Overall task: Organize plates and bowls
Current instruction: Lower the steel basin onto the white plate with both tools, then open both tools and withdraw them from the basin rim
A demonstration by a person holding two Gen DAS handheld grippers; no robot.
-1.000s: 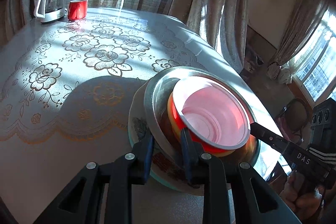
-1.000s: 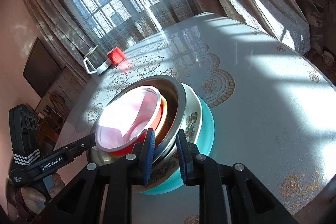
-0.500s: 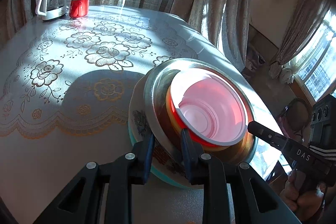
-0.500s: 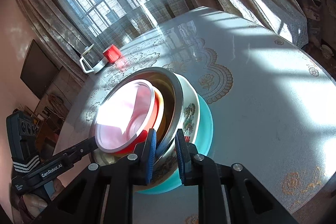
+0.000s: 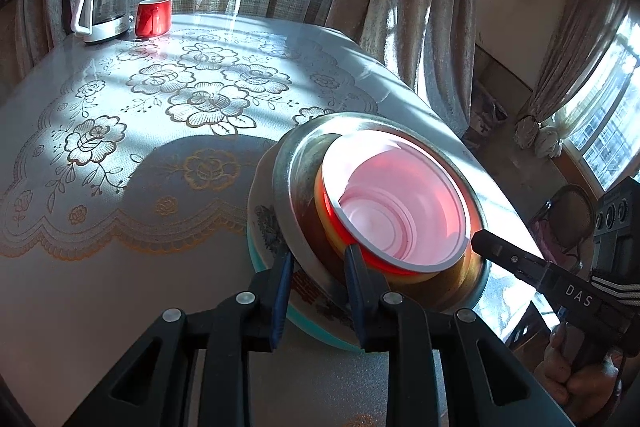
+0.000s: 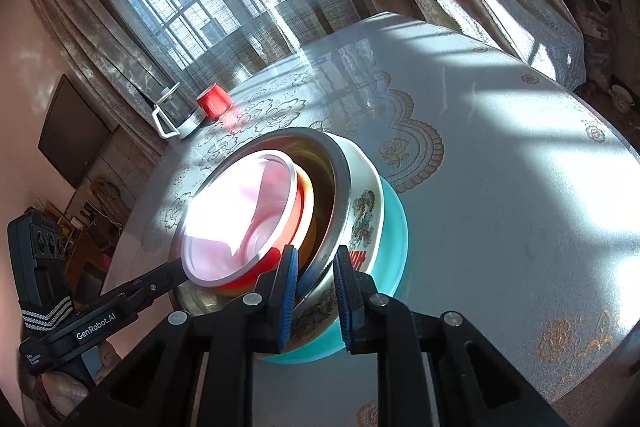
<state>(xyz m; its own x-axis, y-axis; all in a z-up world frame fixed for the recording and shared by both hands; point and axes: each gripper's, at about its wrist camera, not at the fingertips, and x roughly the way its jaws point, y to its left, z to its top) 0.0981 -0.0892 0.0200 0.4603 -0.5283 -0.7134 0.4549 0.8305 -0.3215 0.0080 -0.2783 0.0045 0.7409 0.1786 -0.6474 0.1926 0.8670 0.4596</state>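
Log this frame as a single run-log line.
left gripper: shut on bowl stack | right gripper: shut on bowl stack | stack tilted over table

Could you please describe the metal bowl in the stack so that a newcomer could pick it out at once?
On the lace-patterned table, find the nested stack resting on a teal plate. The shiny steel bowl sits inside the white floral-printed bowl and holds an orange bowl and a pink-lined red bowl. It alone is bare reflective metal.
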